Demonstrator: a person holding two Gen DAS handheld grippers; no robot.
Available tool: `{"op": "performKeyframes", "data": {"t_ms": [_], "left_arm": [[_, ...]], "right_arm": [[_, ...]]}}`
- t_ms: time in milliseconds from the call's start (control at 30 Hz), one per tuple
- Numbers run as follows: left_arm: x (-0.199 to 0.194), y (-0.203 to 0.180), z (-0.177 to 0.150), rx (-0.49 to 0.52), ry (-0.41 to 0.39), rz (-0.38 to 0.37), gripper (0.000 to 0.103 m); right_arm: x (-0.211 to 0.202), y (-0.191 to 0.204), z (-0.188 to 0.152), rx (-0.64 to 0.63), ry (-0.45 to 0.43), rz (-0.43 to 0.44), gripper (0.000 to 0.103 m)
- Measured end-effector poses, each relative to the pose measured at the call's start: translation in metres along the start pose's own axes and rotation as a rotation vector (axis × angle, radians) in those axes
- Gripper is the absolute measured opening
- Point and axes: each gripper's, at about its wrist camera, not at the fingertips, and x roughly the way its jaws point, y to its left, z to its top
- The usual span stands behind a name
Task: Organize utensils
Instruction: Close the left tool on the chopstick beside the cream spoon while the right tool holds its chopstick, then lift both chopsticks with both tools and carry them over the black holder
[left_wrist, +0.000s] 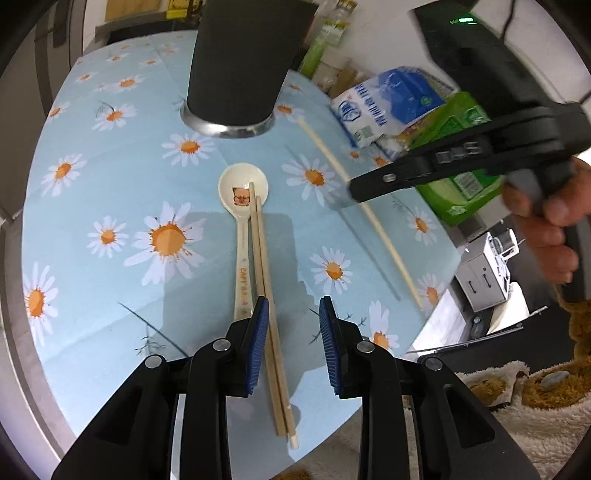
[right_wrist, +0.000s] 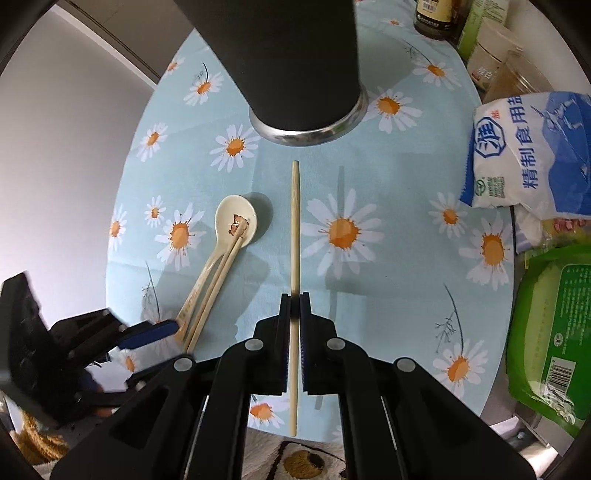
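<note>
My right gripper (right_wrist: 294, 295) has its fingers clamped on a single chopstick (right_wrist: 294, 221), pointing at the black cup (right_wrist: 295, 66). Left gripper (left_wrist: 293, 308) fingers apart over the chopstick pair (left_wrist: 264, 258) lying w/ the spoon (left_wrist: 242, 206) on the table (left_wrist: 110, 166)

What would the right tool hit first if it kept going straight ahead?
Probably the black cup. The right tool, shut on a chopstick, points at its steel base across bare tablecloth. The chopstick's tip would likely touch first; depth is unclear.
</note>
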Motion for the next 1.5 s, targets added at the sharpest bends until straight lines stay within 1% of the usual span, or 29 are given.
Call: {"op": "performKeyframes", "data": {"t_ms": [33, 67, 100, 233, 433, 533, 567, 667, 800, 933, 1100, 1200, 1367, 1500], "left_arm": [[0.003, 0.000, 0.001, -0.003, 0.008, 0.007, 0.025], [0.006, -0.001, 0.002, -0.006, 0.019, 0.012, 0.020], [0.008, -0.001, 0.003, -0.010, 0.027, 0.019, 0.019], [0.016, -0.002, 0.006, -0.036, 0.055, 0.054, 0.018], [0.027, -0.005, 0.005, -0.044, 0.099, 0.115, 0.018], [0.028, -0.006, 0.006, -0.049, 0.103, 0.128, 0.017], [0.029, -0.006, 0.007, -0.049, 0.107, 0.131, 0.013], [0.031, -0.007, 0.010, -0.054, 0.110, 0.148, 0.006], [0.034, -0.009, 0.013, -0.056, 0.111, 0.162, 0.004], [0.035, -0.011, 0.014, -0.064, 0.105, 0.164, 0.004], [0.033, -0.014, 0.018, -0.088, 0.077, 0.142, 0.004], [0.027, -0.015, 0.021, -0.111, 0.046, 0.126, 0.004], [0.011, -0.014, 0.027, -0.154, -0.025, 0.092, 0.004], [-0.009, -0.013, 0.032, -0.180, -0.113, 0.096, 0.004]], "right_arm": [[-0.003, -0.004, -0.001, -0.002, -0.005, 0.008, 0.006], [-0.004, -0.008, -0.003, -0.004, -0.012, 0.011, 0.006], [-0.005, -0.011, -0.006, -0.005, -0.016, 0.015, 0.006], [-0.003, -0.026, -0.008, 0.003, -0.013, 0.049, 0.006], [-0.004, -0.043, -0.012, 0.006, -0.009, 0.080, 0.006], [-0.006, -0.047, -0.013, 0.003, -0.013, 0.090, 0.006], [-0.007, -0.049, -0.013, 0.001, -0.013, 0.092, 0.006], [-0.007, -0.050, -0.014, -0.007, -0.009, 0.100, 0.006], [-0.008, -0.051, -0.015, -0.014, -0.010, 0.108, 0.006], [-0.011, -0.053, -0.015, -0.024, -0.012, 0.114, 0.006], [-0.011, -0.053, -0.014, -0.032, -0.006, 0.128, 0.006], [-0.011, -0.052, -0.013, -0.044, -0.002, 0.135, 0.006], [-0.010, -0.045, -0.010, -0.059, -0.004, 0.152, 0.006], [-0.012, -0.036, -0.005, -0.070, -0.014, 0.153, 0.006]]}}
